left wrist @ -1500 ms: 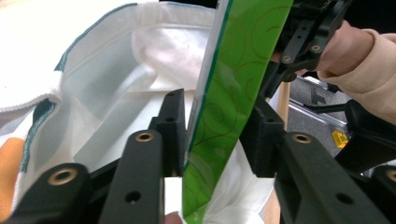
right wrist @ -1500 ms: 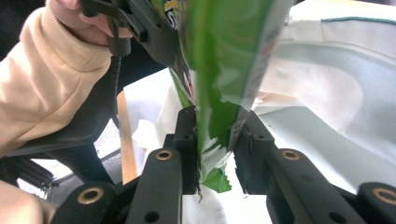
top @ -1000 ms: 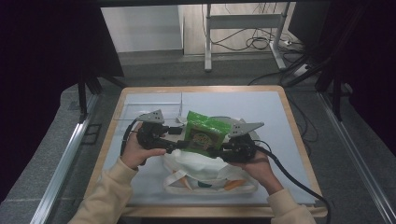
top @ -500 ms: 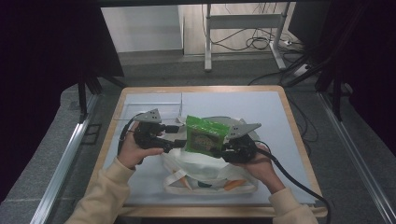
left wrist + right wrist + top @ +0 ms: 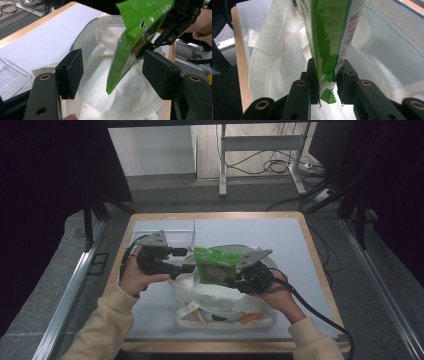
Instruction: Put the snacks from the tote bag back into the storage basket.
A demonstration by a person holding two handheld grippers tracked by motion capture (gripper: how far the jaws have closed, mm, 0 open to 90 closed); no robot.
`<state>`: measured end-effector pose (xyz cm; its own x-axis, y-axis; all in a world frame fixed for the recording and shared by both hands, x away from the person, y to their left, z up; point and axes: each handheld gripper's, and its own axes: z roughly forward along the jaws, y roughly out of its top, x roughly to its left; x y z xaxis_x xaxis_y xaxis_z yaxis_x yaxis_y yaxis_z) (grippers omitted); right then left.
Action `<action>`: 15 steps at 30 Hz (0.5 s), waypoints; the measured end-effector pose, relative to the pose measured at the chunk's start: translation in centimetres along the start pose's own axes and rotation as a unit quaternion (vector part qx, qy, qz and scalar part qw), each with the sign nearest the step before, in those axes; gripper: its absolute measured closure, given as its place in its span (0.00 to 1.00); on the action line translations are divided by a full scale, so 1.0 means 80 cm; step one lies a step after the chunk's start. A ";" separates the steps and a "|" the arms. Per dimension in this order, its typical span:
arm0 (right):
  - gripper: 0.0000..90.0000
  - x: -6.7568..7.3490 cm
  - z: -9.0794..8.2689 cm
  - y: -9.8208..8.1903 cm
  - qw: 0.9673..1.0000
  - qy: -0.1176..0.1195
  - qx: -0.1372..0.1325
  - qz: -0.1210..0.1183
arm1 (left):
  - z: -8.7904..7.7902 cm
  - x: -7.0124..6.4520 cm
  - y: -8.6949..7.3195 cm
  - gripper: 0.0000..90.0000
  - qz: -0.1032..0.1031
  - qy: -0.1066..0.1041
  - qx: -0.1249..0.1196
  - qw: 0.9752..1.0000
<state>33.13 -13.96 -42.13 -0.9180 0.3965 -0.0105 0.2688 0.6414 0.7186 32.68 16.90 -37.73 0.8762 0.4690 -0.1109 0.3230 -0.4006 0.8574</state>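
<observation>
A green snack packet (image 5: 214,265) hangs upright over the mouth of a white cloth tote bag (image 5: 220,300) that lies on the table. My right gripper (image 5: 234,276) is shut on the packet's torn edge (image 5: 327,75); both pads press on it. In the left gripper view the packet (image 5: 135,37) hangs ahead of the jaws, with the right gripper (image 5: 172,27) holding it from the upper right. My left gripper (image 5: 186,261) is at the bag's left rim. Its jaws (image 5: 116,72) stand wide apart, with the open bag (image 5: 100,82) beyond them and nothing pressed between the pads.
A clear plastic tray (image 5: 172,234) sits on the white mat at the back left, seen also as a tray corner (image 5: 11,77). A clear round dish (image 5: 392,37) lies under the bag's far side. Orange items (image 5: 250,317) show through the bag near the wooden front edge (image 5: 225,346).
</observation>
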 end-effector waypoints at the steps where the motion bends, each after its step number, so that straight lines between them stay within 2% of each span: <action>1: 0.81 0.000 0.001 0.000 1.000 0.001 0.002 -0.002 | -0.001 0.000 0.002 0.38 0.004 0.001 0.003 1.000; 15: 0.81 -0.005 0.015 0.009 0.998 -0.004 0.056 -0.028 | -0.003 0.001 0.023 0.37 0.030 0.005 0.029 0.999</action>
<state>34.06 -12.85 -42.46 -0.9298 0.3640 -0.0546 0.2492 0.7318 0.6344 33.28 16.35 -36.02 0.8910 0.4506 -0.0546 0.2905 -0.4736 0.8315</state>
